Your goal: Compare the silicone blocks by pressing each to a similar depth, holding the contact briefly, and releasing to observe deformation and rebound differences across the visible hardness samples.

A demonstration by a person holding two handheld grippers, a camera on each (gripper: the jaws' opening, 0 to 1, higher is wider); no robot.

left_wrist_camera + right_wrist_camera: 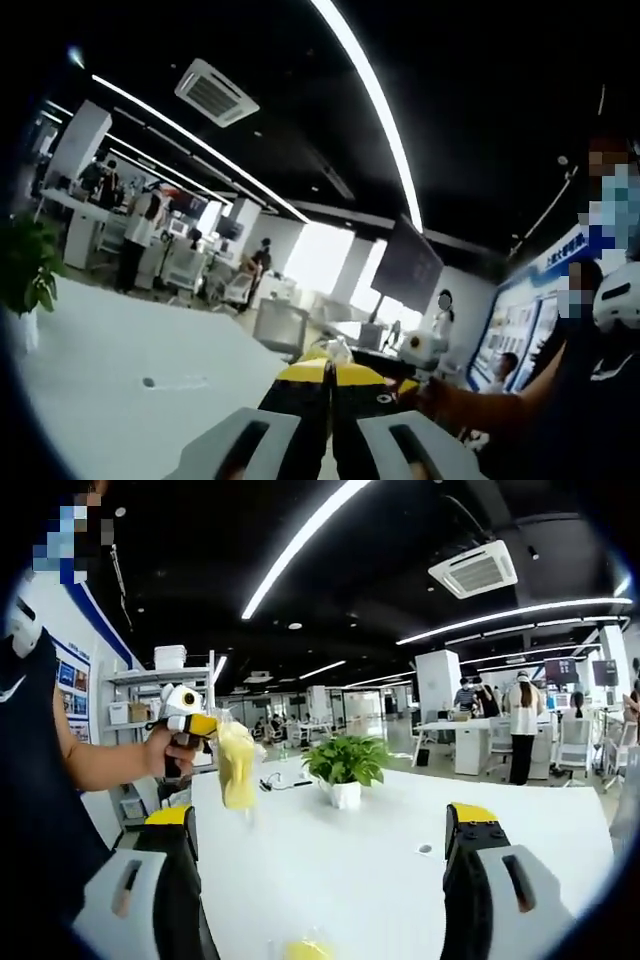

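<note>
My left gripper has its yellow-tipped jaws closed together on a pale yellow silicone piece, of which just a bit shows past the tips. In the right gripper view, a hand holds that left gripper up over the table's far left, and the soft yellow silicone piece hangs from it. My right gripper stands open above the white table, jaws wide apart with nothing between them. Another yellow block lies on the table at the bottom edge, partly cut off.
A potted plant stands mid-table, with a cable beside it and a small round hole in the top. The person's dark-clothed body is at the left. Desks, shelves and people stand behind.
</note>
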